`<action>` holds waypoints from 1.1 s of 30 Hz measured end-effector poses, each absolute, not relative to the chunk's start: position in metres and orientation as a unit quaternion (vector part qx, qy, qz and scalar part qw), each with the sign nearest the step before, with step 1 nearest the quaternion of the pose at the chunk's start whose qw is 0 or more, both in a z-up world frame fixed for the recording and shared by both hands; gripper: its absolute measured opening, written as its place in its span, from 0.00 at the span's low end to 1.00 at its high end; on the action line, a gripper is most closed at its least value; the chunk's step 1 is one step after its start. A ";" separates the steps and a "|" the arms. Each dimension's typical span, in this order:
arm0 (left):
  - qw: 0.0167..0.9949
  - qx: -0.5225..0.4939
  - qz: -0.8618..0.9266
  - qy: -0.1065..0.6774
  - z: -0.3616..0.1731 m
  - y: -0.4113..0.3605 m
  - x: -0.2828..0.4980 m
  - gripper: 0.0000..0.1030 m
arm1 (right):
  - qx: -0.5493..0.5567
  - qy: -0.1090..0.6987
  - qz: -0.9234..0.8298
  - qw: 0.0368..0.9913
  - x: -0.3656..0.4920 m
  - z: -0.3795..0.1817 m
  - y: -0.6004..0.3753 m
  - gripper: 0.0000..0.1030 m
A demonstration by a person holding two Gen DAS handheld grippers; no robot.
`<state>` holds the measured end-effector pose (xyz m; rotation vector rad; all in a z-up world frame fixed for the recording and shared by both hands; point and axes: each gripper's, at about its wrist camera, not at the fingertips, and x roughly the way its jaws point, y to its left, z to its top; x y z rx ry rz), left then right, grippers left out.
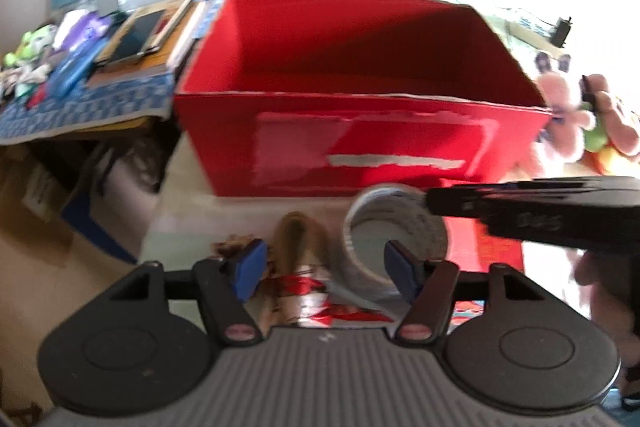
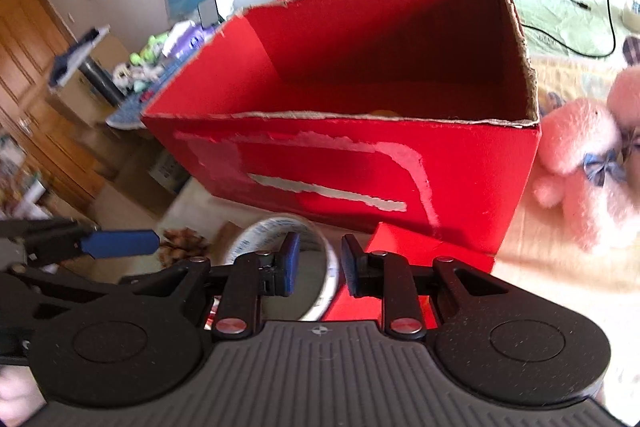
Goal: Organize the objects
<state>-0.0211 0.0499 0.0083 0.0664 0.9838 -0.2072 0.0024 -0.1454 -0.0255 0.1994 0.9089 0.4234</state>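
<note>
One tape roll (image 2: 280, 259) pinched in right gripper (image 2: 316, 263); left gripper (image 1: 324, 267) open, empty.

Both wrist cameras look forward and steeply down along their own jaws, close to the open red box (image 1: 360, 131), facing its torn front wall. The left view sits nearer the box's left corner, the right view (image 2: 340, 163) slightly further right. Both share the box and the tape roll (image 1: 394, 227) just before it.
</note>
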 end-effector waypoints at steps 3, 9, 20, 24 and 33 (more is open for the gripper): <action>0.872 0.031 -0.114 0.475 0.001 0.044 -0.014 0.60 | 0.094 0.445 0.206 0.867 0.005 -0.032 -0.146 0.24; 0.851 0.006 -0.131 0.508 -0.018 0.044 0.002 0.52 | 0.089 0.447 0.211 0.865 0.010 -0.036 -0.149 0.20; 0.826 -0.018 -0.152 0.543 -0.040 0.042 0.013 0.25 | 0.095 0.443 0.225 0.862 0.010 -0.029 -0.154 0.11; 0.834 -0.010 -0.159 0.529 -0.026 0.041 0.008 0.25 | 0.097 0.428 0.245 0.864 0.004 -0.016 -0.160 0.11; 0.870 0.026 -0.189 0.455 0.031 0.044 -0.022 0.24 | 0.125 0.384 0.287 0.868 -0.008 0.017 -0.177 0.11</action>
